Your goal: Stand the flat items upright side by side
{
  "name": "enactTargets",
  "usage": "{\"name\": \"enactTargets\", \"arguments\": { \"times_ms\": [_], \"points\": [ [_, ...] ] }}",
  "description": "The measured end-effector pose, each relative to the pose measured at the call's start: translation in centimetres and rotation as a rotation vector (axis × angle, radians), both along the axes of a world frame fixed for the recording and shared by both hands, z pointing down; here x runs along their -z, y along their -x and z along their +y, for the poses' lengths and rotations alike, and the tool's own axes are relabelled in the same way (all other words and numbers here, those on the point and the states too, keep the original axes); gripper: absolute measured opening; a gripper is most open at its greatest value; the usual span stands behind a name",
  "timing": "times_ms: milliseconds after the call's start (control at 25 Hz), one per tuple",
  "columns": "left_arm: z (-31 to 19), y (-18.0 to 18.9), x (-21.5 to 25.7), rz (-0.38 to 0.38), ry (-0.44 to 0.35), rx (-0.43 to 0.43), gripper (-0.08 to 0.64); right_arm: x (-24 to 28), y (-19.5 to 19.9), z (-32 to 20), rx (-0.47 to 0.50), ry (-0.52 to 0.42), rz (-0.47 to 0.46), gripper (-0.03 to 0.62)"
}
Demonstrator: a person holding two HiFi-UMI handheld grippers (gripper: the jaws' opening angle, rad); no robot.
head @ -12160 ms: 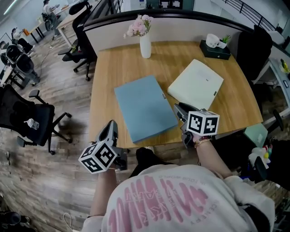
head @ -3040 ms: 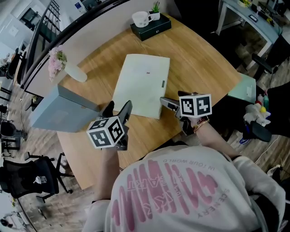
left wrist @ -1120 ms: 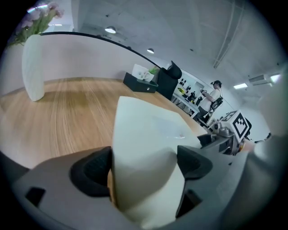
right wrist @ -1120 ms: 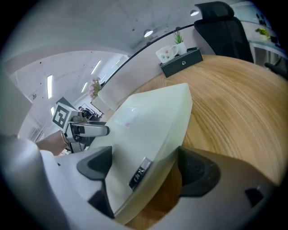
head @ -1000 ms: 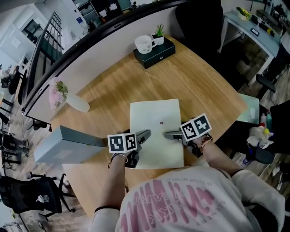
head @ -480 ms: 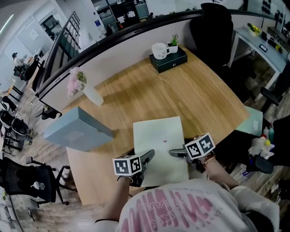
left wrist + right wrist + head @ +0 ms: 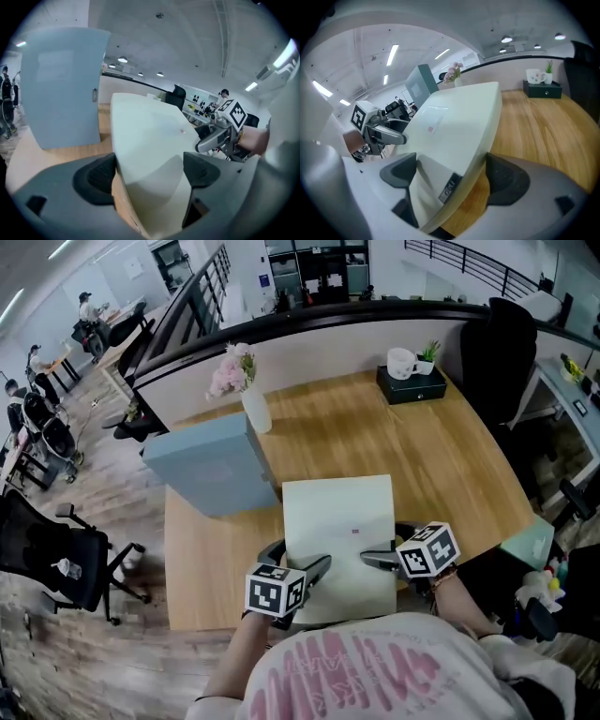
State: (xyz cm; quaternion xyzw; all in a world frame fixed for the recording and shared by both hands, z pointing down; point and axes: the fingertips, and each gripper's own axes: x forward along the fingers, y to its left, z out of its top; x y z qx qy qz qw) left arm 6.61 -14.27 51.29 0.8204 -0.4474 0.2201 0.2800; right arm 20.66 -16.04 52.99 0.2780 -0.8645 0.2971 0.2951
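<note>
Worktop edge at left has the blue box file standing upright beside it. Fingers of the left gripper and right gripper clamp the cream box file at its near corners, near edge raised off the wood; bare worktop lies open to its right.

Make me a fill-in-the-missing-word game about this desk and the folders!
1. The blue folder stands ____ on the table.
2. The pale folder is gripped by ____ claws, the left claw and the right claw.
3. The vase holds ____ flowers.
4. Next to the white mug grows a tiny green ____.

Missing words: upright; two; pink; plant.
</note>
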Motion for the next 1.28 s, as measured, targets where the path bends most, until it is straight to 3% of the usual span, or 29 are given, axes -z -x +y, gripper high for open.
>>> {"name": "enactTargets", "arguments": {
  "times_ms": [200,400,640,800,1280],
  "points": [
    [2.2,5.6,2.8,-0.052,-0.095,-0.016,0.449,2.6,5.6,1.9,0.012,-0.098,0.008,0.468],
    [3.9,11.2,4.6,-0.065,-0.139,0.008,0.442,5.1,11.3,2.9,0.027,-0.195,0.026,0.468],
    [5.8,14.6,6.8,-0.071,-0.248,0.004,0.393,8.5,14.7,2.9,-0.019,-0.328,0.033,0.465],
    [6.5,18.0,7.5,-0.08,-0.287,0.065,0.393,9.3,18.1,3.6,-0.008,-0.394,0.033,0.465],
    [6.1,24.1,10.1,-0.121,-0.36,0.166,0.391,11.0,24.4,2.8,0.014,-0.457,0.029,0.456]
  ]
}}
